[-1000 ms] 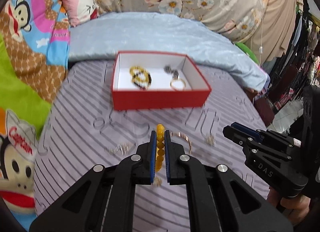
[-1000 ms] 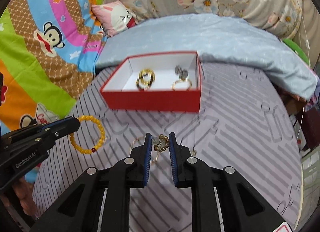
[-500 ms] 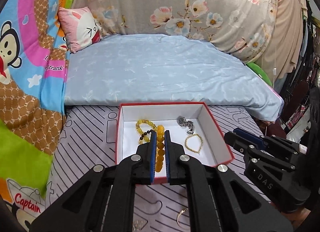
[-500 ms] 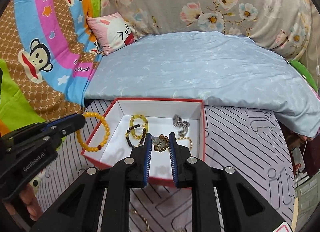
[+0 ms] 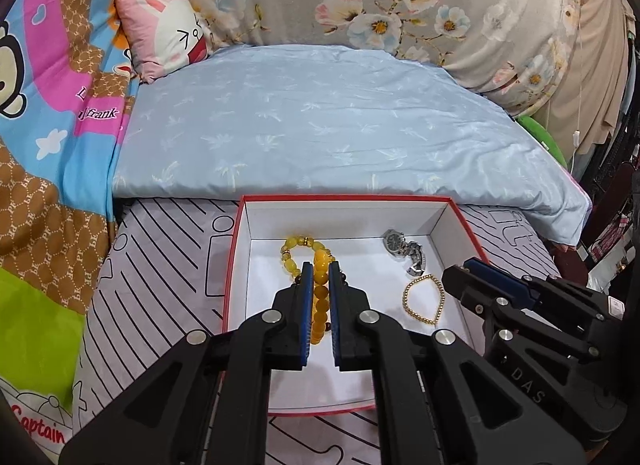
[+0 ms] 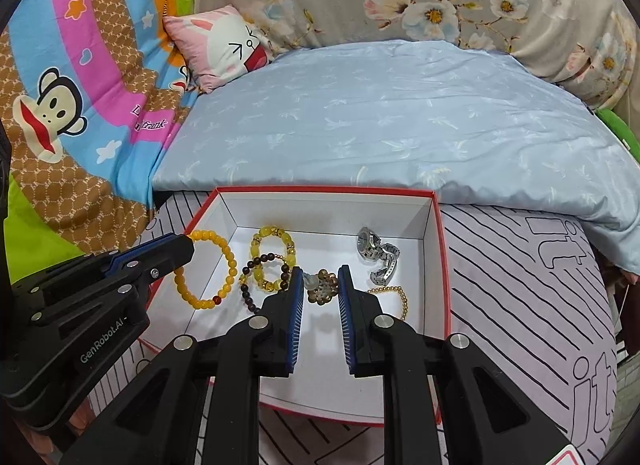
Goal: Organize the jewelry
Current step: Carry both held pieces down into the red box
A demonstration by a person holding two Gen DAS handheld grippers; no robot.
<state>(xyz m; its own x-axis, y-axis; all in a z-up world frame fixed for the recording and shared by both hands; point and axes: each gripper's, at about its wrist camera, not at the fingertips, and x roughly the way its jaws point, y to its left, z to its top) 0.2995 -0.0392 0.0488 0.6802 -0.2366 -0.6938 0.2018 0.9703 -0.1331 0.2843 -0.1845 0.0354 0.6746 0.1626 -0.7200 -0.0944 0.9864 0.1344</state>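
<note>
Two grippers hovering over the red box (image 6: 438,265), each bringing jewelry.
Left gripper (image 5: 319,293) is pinching the light, slippery amber bead bracelet (image 6: 208,269) by its beads; right gripper's (image 6: 320,297) fingers are spreading around the floppy flower piece (image 6: 322,287).

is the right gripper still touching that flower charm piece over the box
Apart. The right wrist view shows the right gripper with its jaws spread and a visible gap on each side of the flower charm piece, which sits between them over the red box.
</note>
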